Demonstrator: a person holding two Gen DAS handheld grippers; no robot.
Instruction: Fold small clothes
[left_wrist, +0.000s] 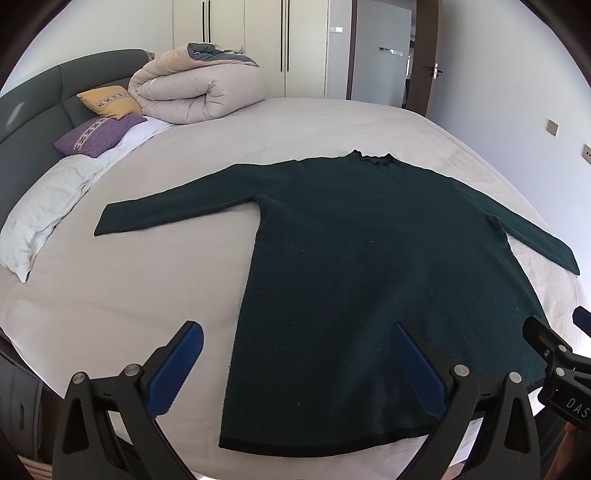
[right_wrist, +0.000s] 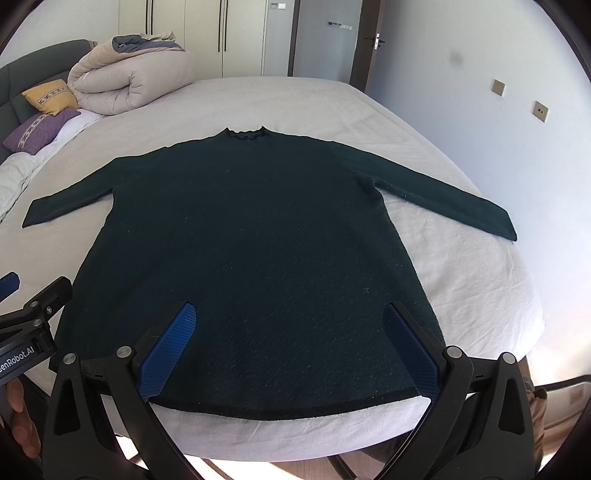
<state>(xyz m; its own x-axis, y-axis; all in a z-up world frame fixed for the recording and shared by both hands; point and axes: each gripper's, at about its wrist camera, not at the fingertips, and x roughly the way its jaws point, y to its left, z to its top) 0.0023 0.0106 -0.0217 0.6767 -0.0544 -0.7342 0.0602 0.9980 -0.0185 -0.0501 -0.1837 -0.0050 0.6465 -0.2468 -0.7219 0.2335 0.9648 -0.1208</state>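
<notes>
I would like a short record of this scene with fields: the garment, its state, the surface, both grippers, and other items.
garment: dark green sweater
state: flat and unfolded, sleeves spread, collar far, hem near
surface: bed with white sheet
left gripper: open, empty, above hem's left part
right gripper: open, empty, above hem
other items: rolled duvet, yellow cushion, purple cushion, white pillow

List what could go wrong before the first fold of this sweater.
1. The sweater's hem lies at the bed edge, so a careless tug might drag it off.
2. The left gripper and right gripper, both open, hover close together; they could bump.
3. The spread sleeves may bunch if lifted unevenly.
</notes>
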